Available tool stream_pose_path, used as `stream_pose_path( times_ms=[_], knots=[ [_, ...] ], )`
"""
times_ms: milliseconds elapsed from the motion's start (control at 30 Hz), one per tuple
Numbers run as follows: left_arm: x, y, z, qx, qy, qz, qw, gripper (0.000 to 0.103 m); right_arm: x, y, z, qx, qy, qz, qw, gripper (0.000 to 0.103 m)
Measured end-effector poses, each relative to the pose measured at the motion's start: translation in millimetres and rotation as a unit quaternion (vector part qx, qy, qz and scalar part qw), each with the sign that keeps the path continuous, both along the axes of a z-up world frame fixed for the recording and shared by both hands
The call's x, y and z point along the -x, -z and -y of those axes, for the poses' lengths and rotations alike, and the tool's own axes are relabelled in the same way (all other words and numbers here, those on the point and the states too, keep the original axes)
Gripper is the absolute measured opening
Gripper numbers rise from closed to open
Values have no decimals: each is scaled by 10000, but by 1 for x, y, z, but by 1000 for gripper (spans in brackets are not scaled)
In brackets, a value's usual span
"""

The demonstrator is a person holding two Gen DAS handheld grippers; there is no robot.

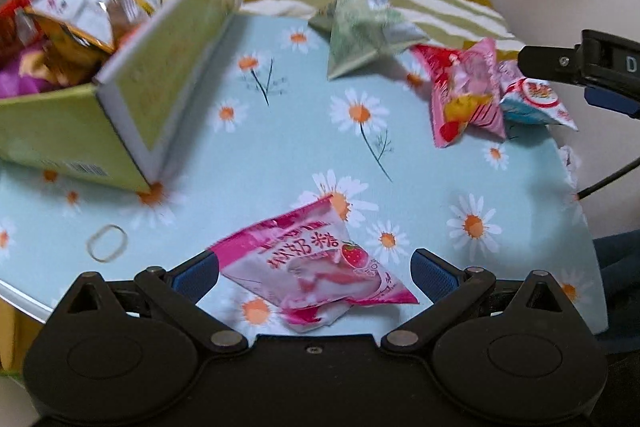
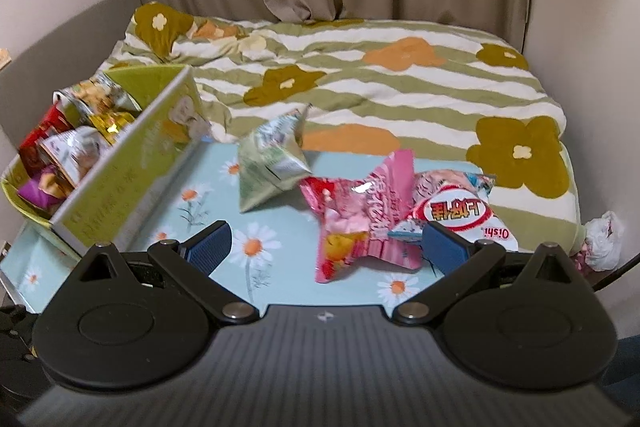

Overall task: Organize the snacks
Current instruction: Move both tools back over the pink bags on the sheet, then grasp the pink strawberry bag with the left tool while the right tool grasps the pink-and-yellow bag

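A green cardboard box (image 1: 132, 99) with its lid up holds several snack packets at the left; it also shows in the right wrist view (image 2: 120, 187). My left gripper (image 1: 316, 275) is open, its fingers either side of a pink strawberry packet (image 1: 316, 267) lying on the daisy-print table. A pale green packet (image 1: 360, 35) (image 2: 268, 167), a pink and red packet (image 1: 464, 95) (image 2: 360, 219) and a white and blue packet (image 1: 536, 103) (image 2: 460, 211) lie further back. My right gripper (image 2: 326, 247) is open and empty, just before the pink and red packet.
A rubber band (image 1: 107, 242) lies on the daisy-print table (image 1: 280, 155) near its front left edge. Behind the table is a bed with a green striped flowered blanket (image 2: 400, 87), curtains beyond. A crumpled white wrapper (image 2: 604, 245) sits off the table's right side.
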State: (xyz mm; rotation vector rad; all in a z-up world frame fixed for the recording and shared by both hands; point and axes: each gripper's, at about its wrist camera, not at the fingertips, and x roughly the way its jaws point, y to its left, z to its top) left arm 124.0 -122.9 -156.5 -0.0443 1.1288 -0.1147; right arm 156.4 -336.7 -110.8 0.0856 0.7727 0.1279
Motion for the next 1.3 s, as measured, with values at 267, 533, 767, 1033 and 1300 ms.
stream_pose_path(
  times_ms=[267,533,767,1033,1300],
  knots=[
    [-18,33,5,-35,-312,-174,9994,103,-27,25,1,151,-203,-53,9997,103],
    [-20,54,11,-432,-155,-251,9986,90,-55,46,-2,341,-327,-131,9988,103],
    [-29,53,12,-554,96,-35,9984,74,-76,58,-7,566,-366,-182,9976,103],
    [-47,53,10,-509,187,17,9985,73,-95,73,-12,746,-325,-296,9962,103],
    [-58,54,9,-502,281,63,9983,73,-103,89,-19,734,-304,-479,9957,103]
  ],
)
